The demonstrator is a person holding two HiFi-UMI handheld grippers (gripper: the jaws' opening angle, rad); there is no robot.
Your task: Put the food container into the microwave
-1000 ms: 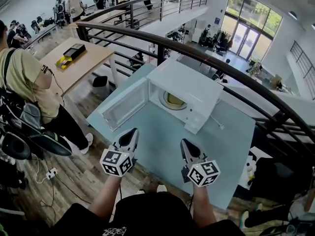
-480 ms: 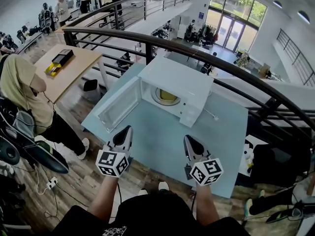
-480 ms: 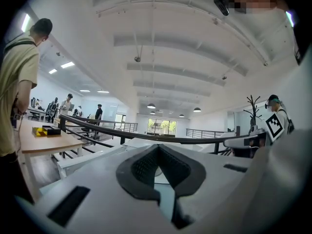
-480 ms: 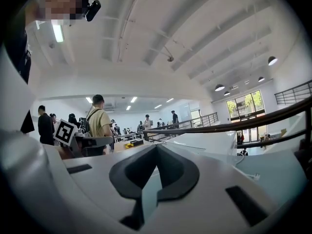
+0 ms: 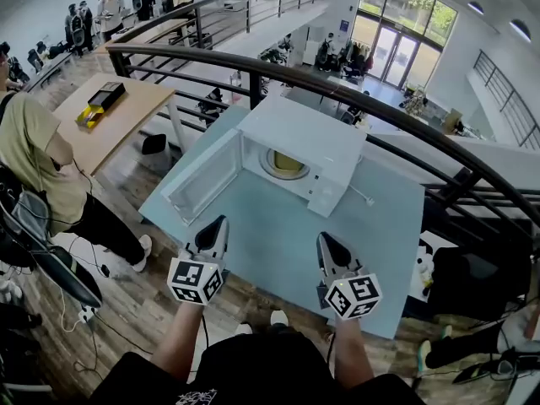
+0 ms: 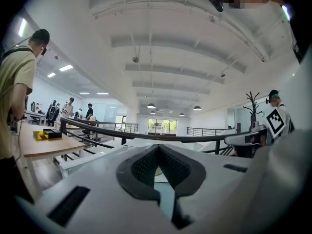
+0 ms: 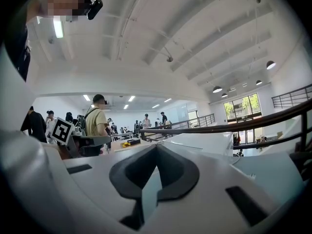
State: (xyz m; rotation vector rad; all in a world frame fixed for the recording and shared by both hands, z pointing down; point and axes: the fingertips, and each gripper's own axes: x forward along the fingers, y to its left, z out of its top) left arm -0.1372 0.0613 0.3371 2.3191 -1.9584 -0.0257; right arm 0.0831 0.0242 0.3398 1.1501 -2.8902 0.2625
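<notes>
Yellow container [image 5: 287,165] already sits inside the microwave [image 5: 316,137] at 12 o'clock; only shutting the door [image 5: 201,180] seems left. Left gripper [image 5: 218,224] and right gripper [image 5: 324,240] hover at 6, fingers pressed together, empty.

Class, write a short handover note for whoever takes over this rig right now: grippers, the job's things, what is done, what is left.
Left gripper: shut, empty, at the table's near edge.
Right gripper: the same.
Food container: inside the microwave, whose door is swung open to the left.
Done: container looks placed.
Left: probably only shutting the door.
</notes>
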